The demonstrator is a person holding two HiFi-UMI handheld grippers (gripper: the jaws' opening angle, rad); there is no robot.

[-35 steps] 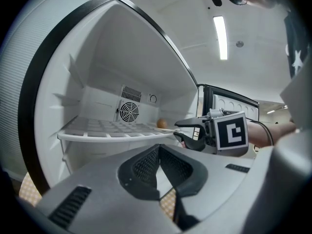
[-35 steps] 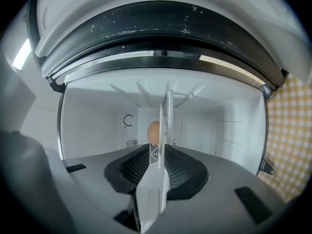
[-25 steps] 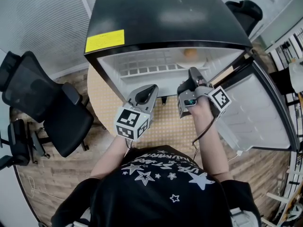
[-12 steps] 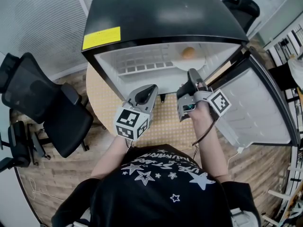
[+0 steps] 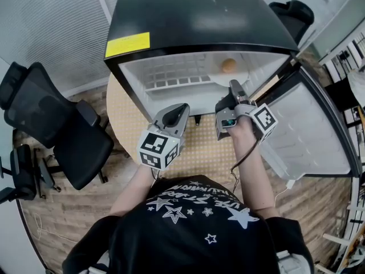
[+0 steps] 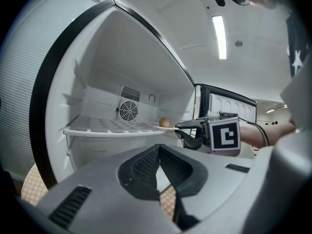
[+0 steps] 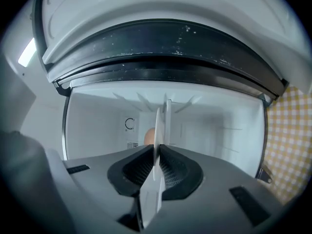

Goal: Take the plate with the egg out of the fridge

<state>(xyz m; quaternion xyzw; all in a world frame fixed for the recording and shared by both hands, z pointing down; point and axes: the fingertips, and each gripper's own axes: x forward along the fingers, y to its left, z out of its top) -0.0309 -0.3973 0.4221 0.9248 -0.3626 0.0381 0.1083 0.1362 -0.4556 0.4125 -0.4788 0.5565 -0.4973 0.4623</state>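
Open black mini fridge [image 5: 199, 16] fills upper frame. Inside, upper centre-right, white round plate [image 5: 215, 79] carrying brown egg [image 5: 229, 65] sits on white shelf [image 5: 171, 83], not yet out. Right gripper [image 5: 233, 85]: jaws opening, thin plate rim between them, pads against it. Left gripper [image 5: 183, 105]: jaws apart, empty, waiting outside. Whole withdrawal left.

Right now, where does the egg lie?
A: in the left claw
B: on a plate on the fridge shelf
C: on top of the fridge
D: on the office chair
B: the egg sits on the plate, which rests on the shelf inside the open fridge.
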